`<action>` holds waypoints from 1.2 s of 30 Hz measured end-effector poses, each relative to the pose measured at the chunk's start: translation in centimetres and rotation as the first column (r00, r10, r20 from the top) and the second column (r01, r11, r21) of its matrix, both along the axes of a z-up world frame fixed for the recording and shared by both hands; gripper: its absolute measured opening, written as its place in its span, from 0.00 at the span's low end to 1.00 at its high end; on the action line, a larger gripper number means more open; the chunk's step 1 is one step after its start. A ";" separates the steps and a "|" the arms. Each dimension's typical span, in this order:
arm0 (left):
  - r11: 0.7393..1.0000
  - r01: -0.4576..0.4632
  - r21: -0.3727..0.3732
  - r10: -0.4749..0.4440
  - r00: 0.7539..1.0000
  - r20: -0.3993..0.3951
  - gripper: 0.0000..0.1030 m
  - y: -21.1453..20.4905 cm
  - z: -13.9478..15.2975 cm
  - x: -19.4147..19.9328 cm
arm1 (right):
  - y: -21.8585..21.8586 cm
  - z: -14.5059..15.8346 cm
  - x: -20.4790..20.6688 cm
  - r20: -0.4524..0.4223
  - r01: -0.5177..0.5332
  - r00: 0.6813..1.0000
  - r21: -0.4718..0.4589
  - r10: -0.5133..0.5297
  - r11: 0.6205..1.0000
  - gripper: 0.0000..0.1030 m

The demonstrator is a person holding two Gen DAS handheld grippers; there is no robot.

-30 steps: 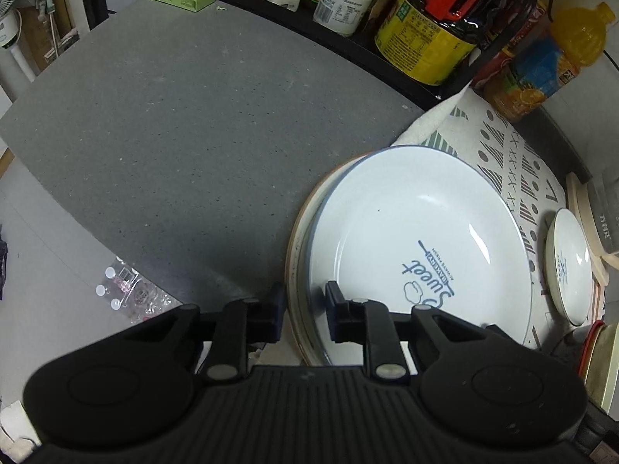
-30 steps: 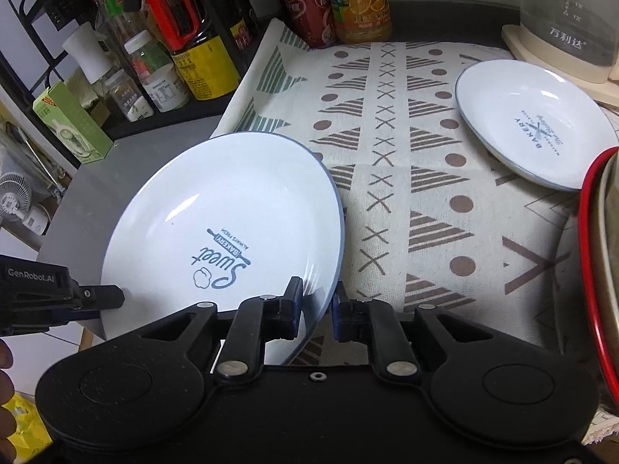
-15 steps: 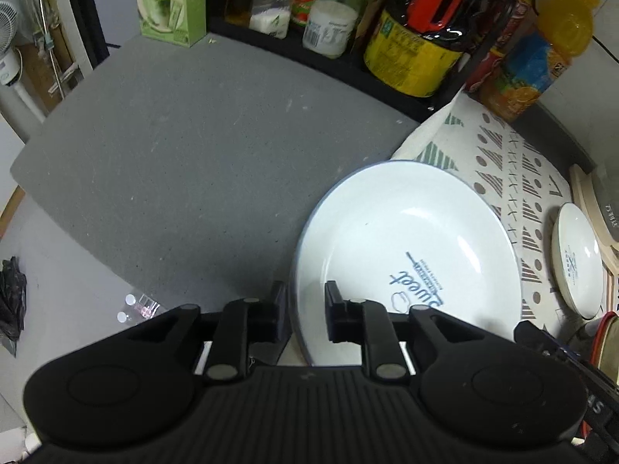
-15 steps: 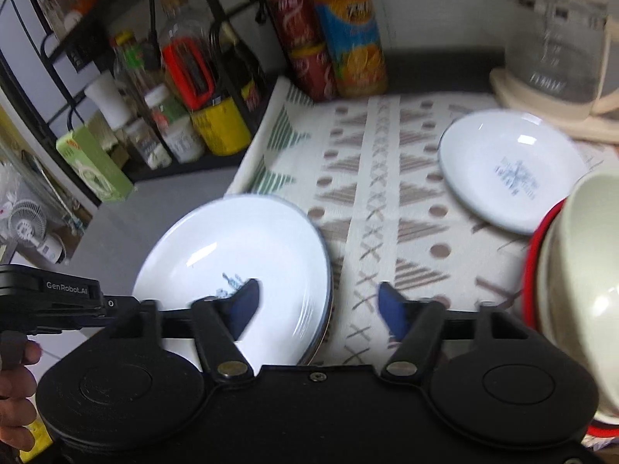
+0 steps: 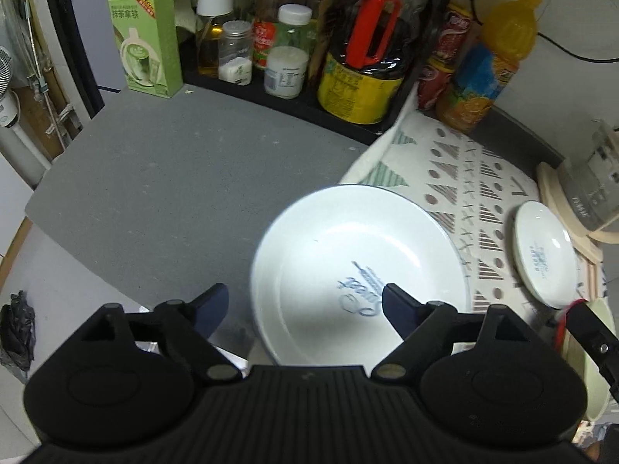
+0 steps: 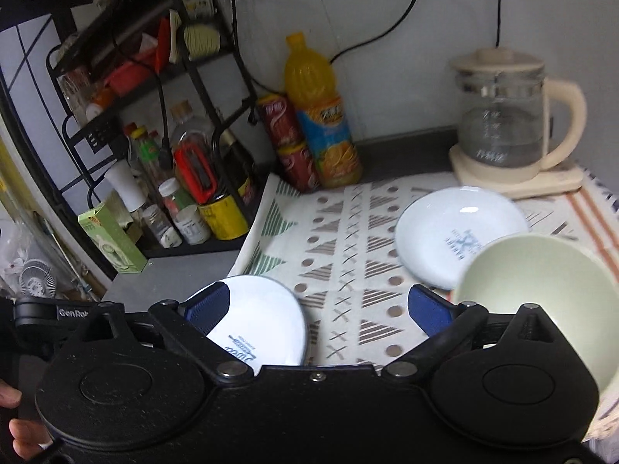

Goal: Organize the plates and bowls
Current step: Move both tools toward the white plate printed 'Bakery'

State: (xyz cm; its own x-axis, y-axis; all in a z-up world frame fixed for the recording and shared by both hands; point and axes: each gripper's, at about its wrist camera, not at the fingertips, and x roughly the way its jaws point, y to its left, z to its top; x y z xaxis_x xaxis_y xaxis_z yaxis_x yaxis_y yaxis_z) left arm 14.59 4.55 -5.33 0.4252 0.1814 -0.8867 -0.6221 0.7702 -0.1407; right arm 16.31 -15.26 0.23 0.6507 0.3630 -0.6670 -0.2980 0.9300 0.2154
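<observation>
A large white plate with blue "Sweet" lettering [image 5: 359, 266] lies partly on the grey counter and partly on the patterned cloth; it also shows in the right wrist view [image 6: 259, 321]. My left gripper [image 5: 305, 309] is open and empty above its near rim. My right gripper [image 6: 317, 309] is open and empty, raised above the cloth. A smaller white plate [image 6: 460, 232] lies on the cloth near the kettle, and shows in the left wrist view [image 5: 545, 251]. A pale green bowl [image 6: 541, 294] sits at the right, with a red rim beneath it in the left view.
A black rack with jars, bottles and a yellow tin [image 5: 356, 89] lines the back. An orange juice bottle [image 6: 325, 116] and red cans [image 6: 286, 143] stand in the corner. A glass kettle [image 6: 506, 131] stands at the back right. A green box [image 5: 147, 42] stands on the grey counter [image 5: 154, 178].
Both grippers have opened and let go of the large plate, which now lies flat. Both grippers have pulled back and up; the right one opened first.
</observation>
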 end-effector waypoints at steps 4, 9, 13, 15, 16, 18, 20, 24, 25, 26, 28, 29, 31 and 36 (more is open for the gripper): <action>0.999 0.033 0.023 -0.033 0.999 0.035 0.92 -1.7 1.1 -0.2 | -1.6 1.0 -0.9 0.041 0.029 0.999 -0.015 -0.029 0.999 0.96; 0.998 0.048 0.040 -0.052 0.995 0.090 1.00 -4.1 2.2 -0.4 | -3.6 1.8 -1.6 0.058 0.042 0.998 -0.037 -0.040 0.998 0.96; 0.996 0.061 0.059 -0.068 0.991 0.113 1.00 -5.9 2.8 -0.5 | -4.8 2.2 -2.4 0.055 0.051 0.997 -0.034 -0.049 0.998 0.97; 0.995 0.073 0.064 -0.080 0.989 0.126 1.00 -6.8 3.1 -0.5 | -5.4 2.3 -2.7 0.055 0.061 0.997 -0.029 -0.059 0.998 0.97; 0.995 0.077 0.066 -0.085 0.988 0.129 1.00 -7.1 3.3 -0.5 | -5.6 2.3 -2.8 0.055 0.063 0.997 -0.028 -0.062 0.998 0.97; 0.994 0.087 0.067 -0.095 0.986 0.135 1.00 -7.8 3.6 -0.6 | -6.0 2.4 -3.1 0.055 0.066 0.996 -0.024 -0.065 0.998 0.97; 0.993 0.096 0.068 -0.105 0.985 0.138 1.00 -8.5 3.9 -0.6 | -6.5 2.6 -3.2 0.052 0.068 0.996 -0.006 -0.068 0.998 0.97; 0.990 0.120 0.070 -0.129 0.982 0.136 1.00 -9.7 4.4 -0.4 | -7.4 3.1 -3.3 0.071 0.110 0.991 -0.006 -0.109 0.994 0.98; 0.990 0.129 0.064 -0.137 0.981 0.138 1.00 -9.9 4.5 -0.3 | -7.7 3.2 -3.2 0.073 0.118 0.990 -0.011 -0.117 0.993 0.98; 0.988 0.139 0.062 -0.146 0.980 0.137 1.00 -10.1 4.6 -0.2 | -8.0 3.2 -3.1 0.073 0.127 0.989 -0.013 -0.126 0.992 0.98; 0.986 0.155 0.068 -0.163 0.978 0.131 1.00 -10.6 4.8 0.1 | -8.6 3.4 -3.0 0.066 0.146 0.987 -0.015 -0.145 0.989 0.98; 0.985 0.158 0.066 -0.165 0.977 0.131 1.00 -10.7 4.8 0.2 | -8.9 3.5 -2.9 0.061 0.151 0.987 -0.016 -0.150 0.988 0.98; 0.985 0.164 0.058 -0.170 0.977 0.131 1.00 -11.0 4.9 0.4 | -9.3 3.5 -2.6 0.051 0.161 0.986 -0.025 -0.159 0.987 0.98; 0.979 0.192 0.075 -0.199 0.973 0.117 1.00 -12.0 4.9 1.3 | -9.9 3.3 -1.6 0.035 0.181 0.983 -0.041 -0.180 0.983 0.98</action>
State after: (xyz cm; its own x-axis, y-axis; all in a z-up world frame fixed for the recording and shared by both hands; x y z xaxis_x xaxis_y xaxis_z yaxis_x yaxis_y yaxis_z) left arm 15.90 -7.41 -0.39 0.5633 0.1374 -0.8148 -0.4396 0.8848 -0.1547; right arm 14.72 -25.13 3.48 0.7234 0.2084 -0.6583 -0.1304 0.9774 0.1661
